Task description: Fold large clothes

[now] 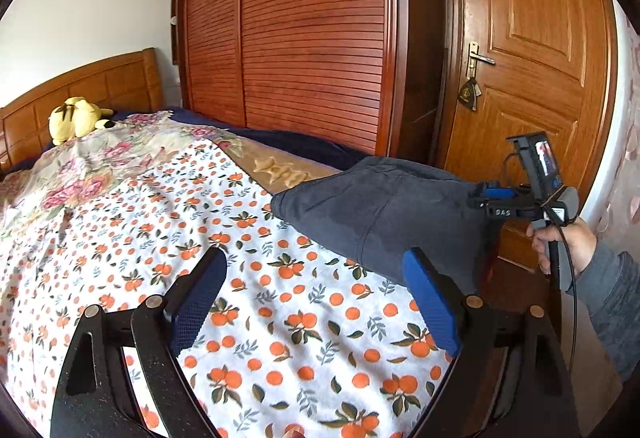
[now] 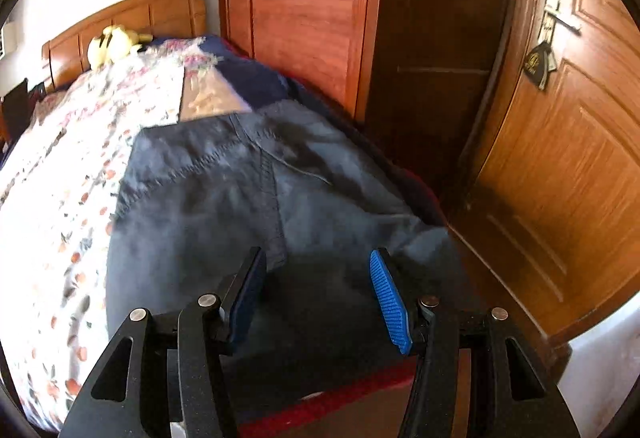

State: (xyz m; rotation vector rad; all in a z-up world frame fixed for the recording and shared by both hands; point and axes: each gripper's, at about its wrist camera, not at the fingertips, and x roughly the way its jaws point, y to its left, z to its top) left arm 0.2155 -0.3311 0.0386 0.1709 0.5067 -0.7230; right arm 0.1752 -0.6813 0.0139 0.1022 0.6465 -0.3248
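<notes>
Two hand-held grippers are over a bed (image 1: 280, 338) spread with an orange-print cloth (image 1: 168, 230), where I am working on a dark blue-grey garment (image 1: 380, 213) that looks like trousers. From the left wrist camera I see my left gripper (image 1: 316, 302) with its blue pads wide apart above the bare cloth, nothing between them. The garment lies folded near the bed's right edge, ahead and to the right of that gripper, its far end resting on the cloth and its near end raised toward the right gripper (image 1: 486, 197), which a hand (image 1: 560, 242) in a grey sleeve holds by its grip; from this side I cannot tell whether its fingers clamp the fabric. The right wrist camera shows the garment's stitched seams filling the view under the right gripper (image 2: 320, 298), its pads standing apart above the fabric without pressing it. A yellow plush toy (image 1: 76, 117) sits by the wooden headboard (image 1: 100, 81), beside a slatted wardrobe (image 1: 312, 29) and a closed wooden door (image 1: 532, 49).
</notes>
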